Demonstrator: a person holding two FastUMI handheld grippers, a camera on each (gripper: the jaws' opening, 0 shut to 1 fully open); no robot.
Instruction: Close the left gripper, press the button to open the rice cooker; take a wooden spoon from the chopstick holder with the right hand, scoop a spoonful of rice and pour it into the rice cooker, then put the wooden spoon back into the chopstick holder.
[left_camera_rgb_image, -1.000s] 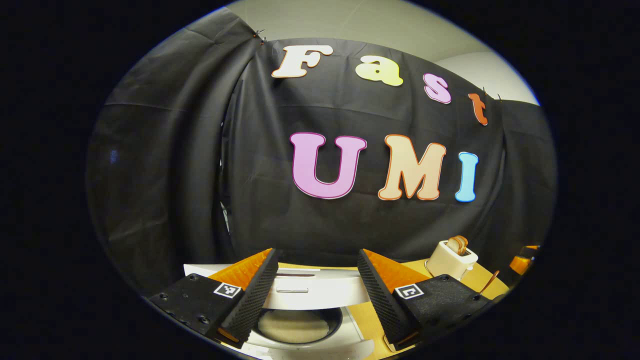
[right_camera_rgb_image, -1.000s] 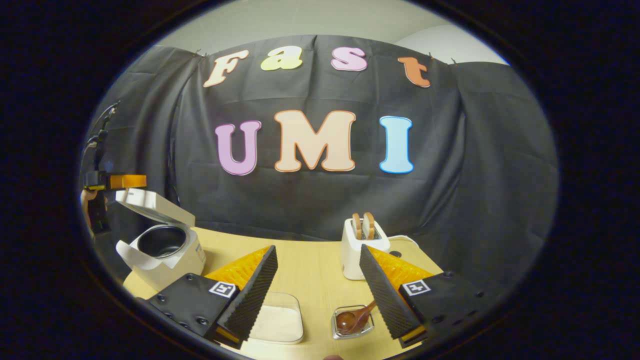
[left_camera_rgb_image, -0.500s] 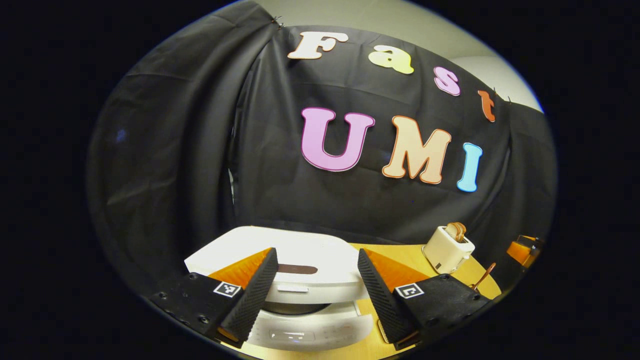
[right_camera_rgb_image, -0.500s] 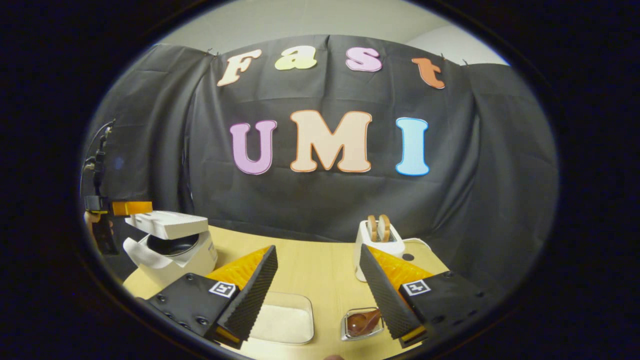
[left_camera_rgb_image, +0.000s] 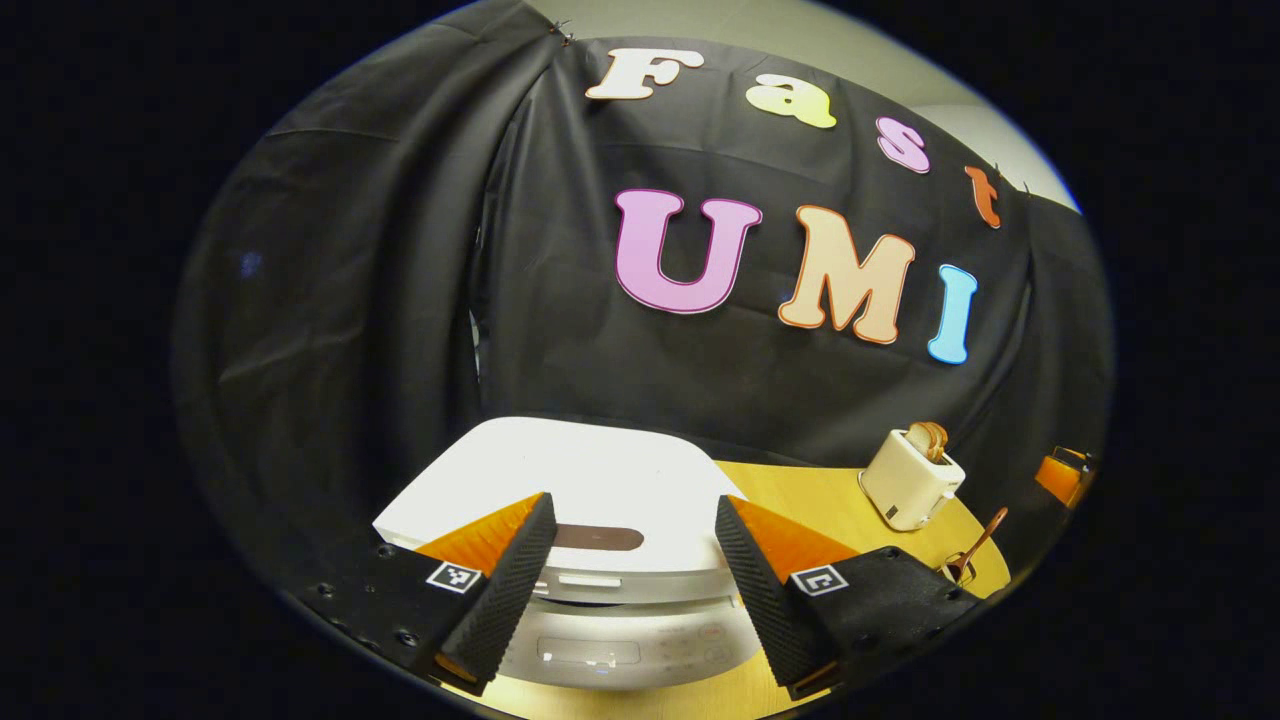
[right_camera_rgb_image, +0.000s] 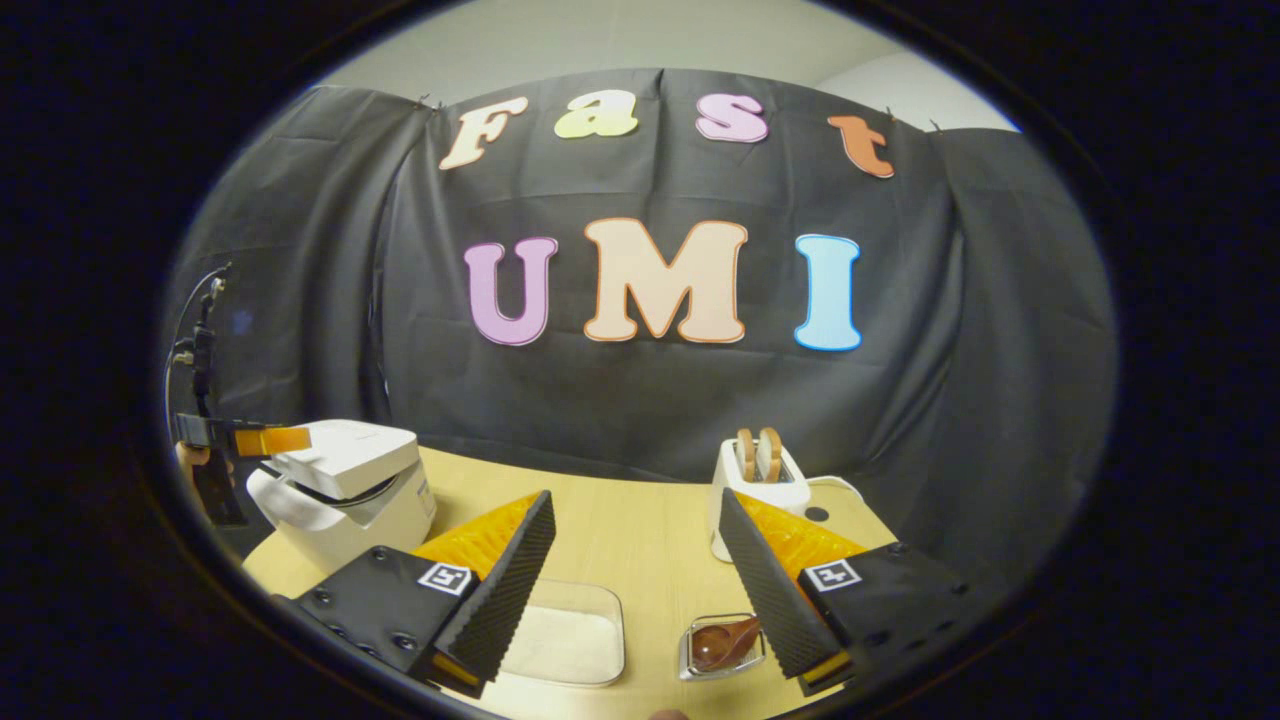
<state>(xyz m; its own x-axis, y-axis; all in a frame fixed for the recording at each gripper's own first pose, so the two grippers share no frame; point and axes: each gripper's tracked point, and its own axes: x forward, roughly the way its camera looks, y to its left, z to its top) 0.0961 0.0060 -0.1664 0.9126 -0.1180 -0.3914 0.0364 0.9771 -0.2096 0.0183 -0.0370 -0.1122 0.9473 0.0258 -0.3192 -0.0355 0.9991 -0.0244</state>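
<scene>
White rice cooker (left_camera_rgb_image: 570, 500) sits at the table's (right_camera_rgb_image: 630, 530) left end w/ lid nearly down; in right gripper view (right_camera_rgb_image: 345, 485) a thin dark gap shows between lid and body. Left gripper (left_camera_rgb_image: 628, 575) hangs just above the lid's front edge, fingers wide apart, nothing between them; dark oval inset and control panel show in the gap. Right gripper (right_camera_rgb_image: 635, 575) is over the table's near edge, fingers also spread, holding nothing. Below it, near that edge: clear tray of rice (right_camera_rgb_image: 565, 640) and, just right of it, a small metal holder (right_camera_rgb_image: 722, 648) w/ the wooden spoon (right_camera_rgb_image: 725, 640) in it, bowl end up. In left gripper view the spoon (left_camera_rgb_image: 978, 545) leans out of the holder near the table's right edge. White toaster (right_camera_rgb_image: 760, 480) w/ two slices stands toward the far edge, well apart from the cooker. Left gripper also shows in right gripper view (right_camera_rgb_image: 260, 440), beside the cooker lid, hand behind it.
</scene>
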